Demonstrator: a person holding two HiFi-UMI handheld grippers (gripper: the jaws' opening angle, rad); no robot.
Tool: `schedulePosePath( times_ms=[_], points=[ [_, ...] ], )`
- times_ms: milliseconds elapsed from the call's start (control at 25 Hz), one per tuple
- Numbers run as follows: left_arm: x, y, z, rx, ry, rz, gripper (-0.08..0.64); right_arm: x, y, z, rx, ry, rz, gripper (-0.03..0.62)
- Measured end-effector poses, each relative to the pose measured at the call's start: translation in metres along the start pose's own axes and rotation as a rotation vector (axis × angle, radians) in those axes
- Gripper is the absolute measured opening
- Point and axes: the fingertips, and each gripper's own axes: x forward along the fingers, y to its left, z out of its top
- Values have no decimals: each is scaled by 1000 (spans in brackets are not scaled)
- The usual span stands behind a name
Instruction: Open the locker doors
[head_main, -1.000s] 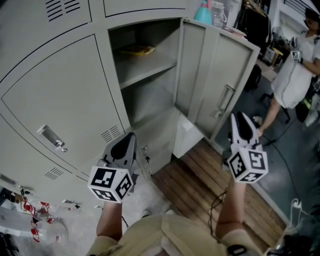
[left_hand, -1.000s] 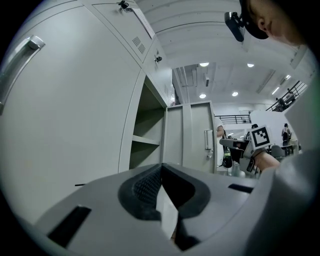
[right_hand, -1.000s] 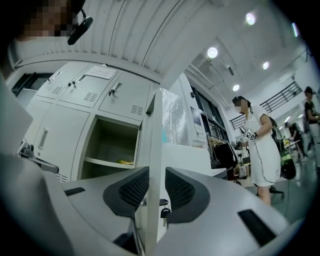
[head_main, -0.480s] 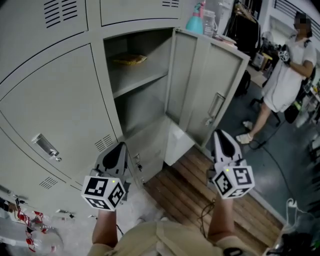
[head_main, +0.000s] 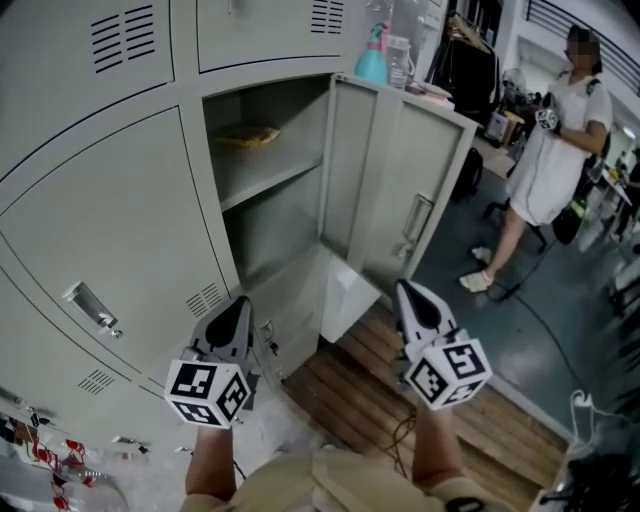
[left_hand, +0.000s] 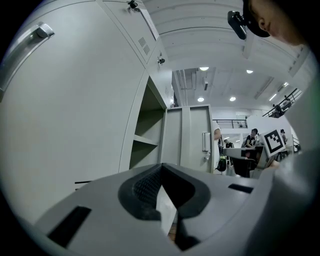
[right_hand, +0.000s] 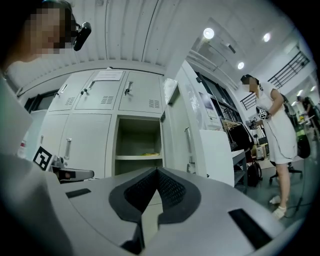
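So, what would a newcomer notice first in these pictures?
The open locker door in the middle, with a yellow thing on the shelf inside. Low in front, the left hand-held gripper is shut and the right hand-held gripper is closing on nothing; a person in white stands far right.

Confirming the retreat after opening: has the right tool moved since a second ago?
Yes. Against the open door's handle, the right tool now sits lower in the head view, drawn back toward the person. Its jaws are shut on nothing.
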Motion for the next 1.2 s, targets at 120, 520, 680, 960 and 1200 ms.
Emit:
schedulePosePath(
  times_ms=[120, 520, 680, 960, 1200],
  points=[
    [0, 0, -1, 1, 8, -15, 3, 1, 7, -4, 10, 18, 10, 5],
    [-1, 5, -1, 7, 21, -68, 3, 5, 28, -11, 27, 33, 7, 3],
    [-5, 11, 1, 12, 23, -85, 3, 8, 40, -13, 37, 33, 7, 3],
    [-14, 22, 3, 18, 18, -117, 3, 12, 59, -19, 27, 47, -12, 3],
    [-27, 34, -3, 7, 29, -134, 3, 12, 80, -26, 30, 63, -19, 3]
  ],
)
